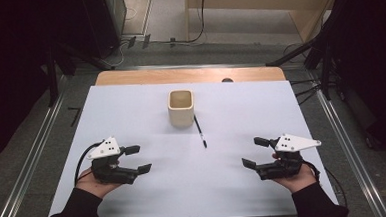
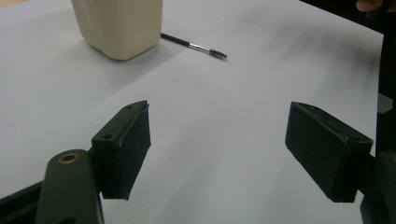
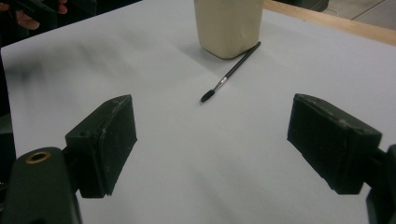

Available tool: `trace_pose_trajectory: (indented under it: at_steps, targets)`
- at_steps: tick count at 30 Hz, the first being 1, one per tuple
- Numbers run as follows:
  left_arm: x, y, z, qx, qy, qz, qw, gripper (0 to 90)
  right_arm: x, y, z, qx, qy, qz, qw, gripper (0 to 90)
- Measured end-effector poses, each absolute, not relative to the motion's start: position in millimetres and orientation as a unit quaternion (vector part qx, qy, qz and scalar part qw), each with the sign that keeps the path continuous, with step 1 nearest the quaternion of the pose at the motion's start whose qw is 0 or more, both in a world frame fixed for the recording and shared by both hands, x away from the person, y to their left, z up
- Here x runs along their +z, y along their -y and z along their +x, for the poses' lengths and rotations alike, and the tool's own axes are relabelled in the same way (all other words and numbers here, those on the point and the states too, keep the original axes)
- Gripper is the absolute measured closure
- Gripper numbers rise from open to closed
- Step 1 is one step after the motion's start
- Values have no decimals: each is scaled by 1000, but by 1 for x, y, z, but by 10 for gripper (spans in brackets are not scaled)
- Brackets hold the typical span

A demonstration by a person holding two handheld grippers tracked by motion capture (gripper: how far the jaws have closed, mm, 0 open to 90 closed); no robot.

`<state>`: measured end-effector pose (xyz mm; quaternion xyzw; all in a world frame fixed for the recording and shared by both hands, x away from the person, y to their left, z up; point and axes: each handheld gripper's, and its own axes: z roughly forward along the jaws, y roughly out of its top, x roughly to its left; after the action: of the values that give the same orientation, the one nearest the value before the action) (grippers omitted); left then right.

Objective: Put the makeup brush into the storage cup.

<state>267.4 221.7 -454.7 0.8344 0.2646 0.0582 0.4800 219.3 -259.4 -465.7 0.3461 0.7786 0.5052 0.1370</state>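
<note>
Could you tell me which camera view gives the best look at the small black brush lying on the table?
The right gripper view: the brush shows whole, from bristle tip to handle end beside the cream cup. The left gripper view shows its bristle half past the cup. The high view shows it whole but tiny.

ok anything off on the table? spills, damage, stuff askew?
Only the brush: it lies flat on the white sheet beside the cream holder, handle end at its base, bristles pointing toward the person, not inside it. Holder stands upright and looks empty. No spills or damage visible. Left gripper and right gripper are open, holding nothing.
</note>
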Motion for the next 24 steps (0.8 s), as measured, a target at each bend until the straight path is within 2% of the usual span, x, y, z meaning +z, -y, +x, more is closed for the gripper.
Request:
trace_pose_trajectory:
  at_steps: [7,24]
  targets:
    - [-456,-223,269,73,-268,829,485,214,-465,254,224,507,-776,347,142,168]
    - [-456,-223,270,68,-265,822,499,186,-465,240,242,514,-763,361,153,172]
